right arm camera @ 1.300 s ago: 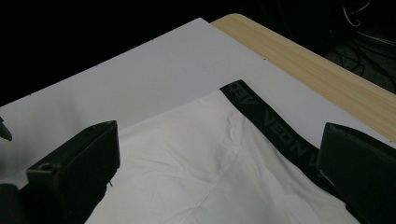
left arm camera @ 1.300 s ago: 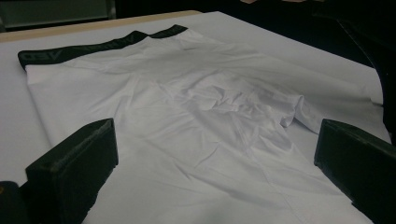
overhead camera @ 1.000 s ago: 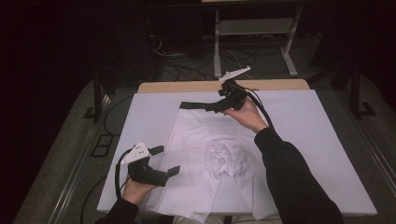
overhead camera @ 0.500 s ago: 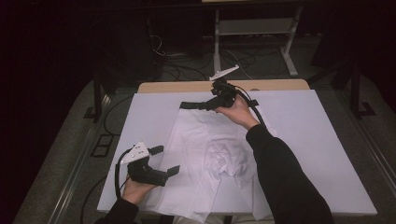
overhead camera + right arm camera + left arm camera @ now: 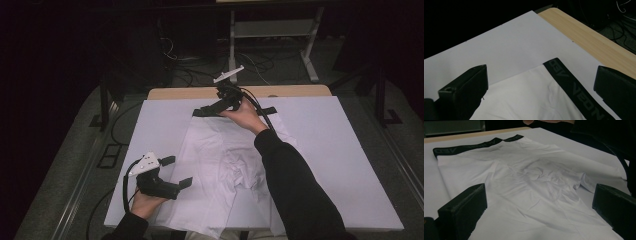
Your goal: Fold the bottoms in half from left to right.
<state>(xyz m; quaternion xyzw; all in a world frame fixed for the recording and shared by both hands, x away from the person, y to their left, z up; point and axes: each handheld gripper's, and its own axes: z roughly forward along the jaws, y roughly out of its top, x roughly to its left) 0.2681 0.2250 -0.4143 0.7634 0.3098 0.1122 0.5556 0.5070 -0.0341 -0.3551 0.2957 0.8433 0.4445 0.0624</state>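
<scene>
Shorts (image 5: pixel 225 165) on the tabletop (image 5: pixel 340 150) look soft and floppy, so both open tongs, right (image 5: pixel 207 111) and left (image 5: pixel 177 172), should pinch the black waistband (image 5: pixel 574 87).

Both grippers black w/ blocky jaws: left gripper (image 5: pixel 179 172) has grey 3-cornered plate, looping black cable; right gripper (image 5: pixel 210 110) same plate, cable. Right arm: black sleeve (image 5: pixel 295 190).
</scene>
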